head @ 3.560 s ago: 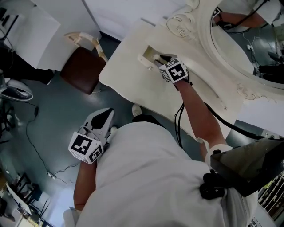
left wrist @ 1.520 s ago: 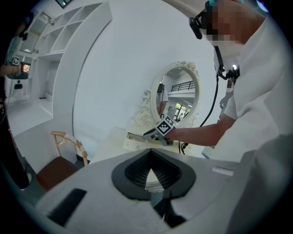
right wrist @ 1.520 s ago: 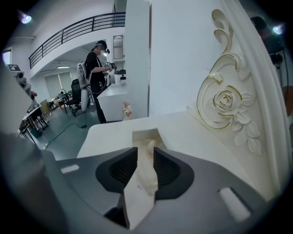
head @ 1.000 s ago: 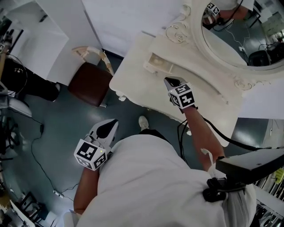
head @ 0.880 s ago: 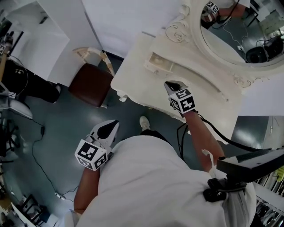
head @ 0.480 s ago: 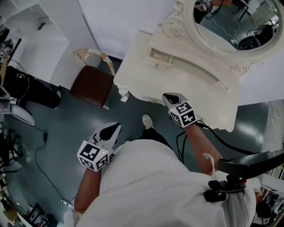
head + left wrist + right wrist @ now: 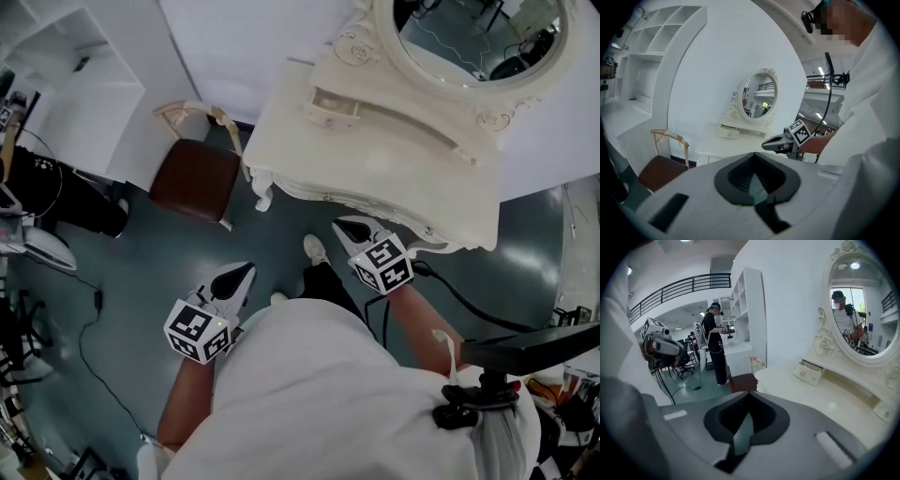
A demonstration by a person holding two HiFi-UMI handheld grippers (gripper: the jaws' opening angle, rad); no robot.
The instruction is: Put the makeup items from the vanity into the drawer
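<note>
The white vanity (image 7: pixel 375 169) stands at the top of the head view, with its small drawer (image 7: pixel 333 105) pulled open below the oval mirror (image 7: pixel 478 37). No makeup item shows in any view. My right gripper (image 7: pixel 345 225) hangs shut and empty over the floor, just off the vanity's front edge. My left gripper (image 7: pixel 246 270) is low at the person's left side, also shut with nothing in it. The open drawer (image 7: pixel 808 371) lies far ahead in the right gripper view. The left gripper view shows the drawer (image 7: pixel 729 132) and the right gripper (image 7: pixel 776 144) in the distance.
A brown-seated chair (image 7: pixel 192 178) stands left of the vanity. Cables trail over the grey floor (image 7: pixel 112 281). White shelving (image 7: pixel 56 56) fills the upper left. Another person (image 7: pixel 715 341) stands by shelves far off in the right gripper view.
The right gripper has drawn back from the drawer across the vanity top to beyond its front edge. The person has stepped away, so the vanity sits farther off. The left gripper stays low.
</note>
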